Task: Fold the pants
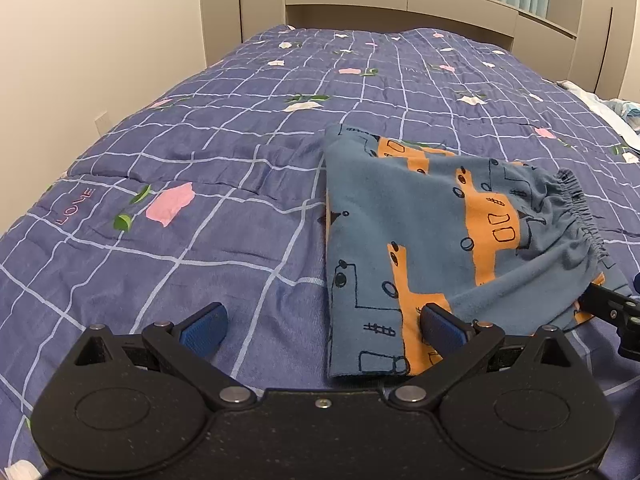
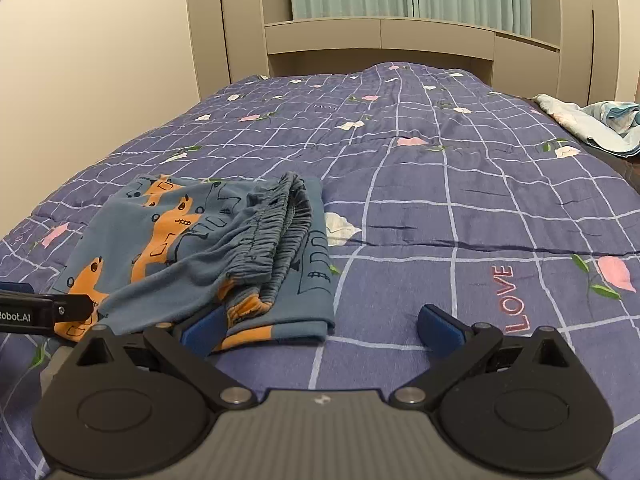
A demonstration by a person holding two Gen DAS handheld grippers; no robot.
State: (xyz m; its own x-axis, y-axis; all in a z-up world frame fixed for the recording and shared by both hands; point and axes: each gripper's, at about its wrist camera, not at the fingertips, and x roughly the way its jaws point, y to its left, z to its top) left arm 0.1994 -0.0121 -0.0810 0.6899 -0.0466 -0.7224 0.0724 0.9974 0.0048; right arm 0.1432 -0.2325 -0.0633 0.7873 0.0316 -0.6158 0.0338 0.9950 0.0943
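On the near part of the blue checked quilt point(image 2: 460, 208) lie the pants point(image 1: 420, 240), blue with orange print, folded into a compact bundle with the gathered elastic waistband point(image 2: 280, 224) stacked in layers on top toward the right side. Both tools are low at the near edge, one at each corner, and that looks deliberate: a two-handed fold wants a hold at both ends of the same edge. The left gripper point(image 1: 320, 326) has its jaws spread wide, nothing pinched; its right blue pad point(image 1: 442, 328) sits over the near hem while the other pad point(image 1: 204, 326) is out over bare quilt, so it straddles the bundle's left edge. The right gripper point(image 2: 322, 326) is likewise gaping and empty, its left pad point(image 2: 206, 326) tucked against the cloth just below the waistband, its other pad point(image 2: 442, 326) over the quilt near the stitched LOVE lettering point(image 2: 510, 298). My read: either the fold is nearly finished and the tools have let go, or they're lining up for one more tuck; I can't tell which. Off at the far right edge, a pale crumpled cloth point(image 2: 592, 124) lies well apart.
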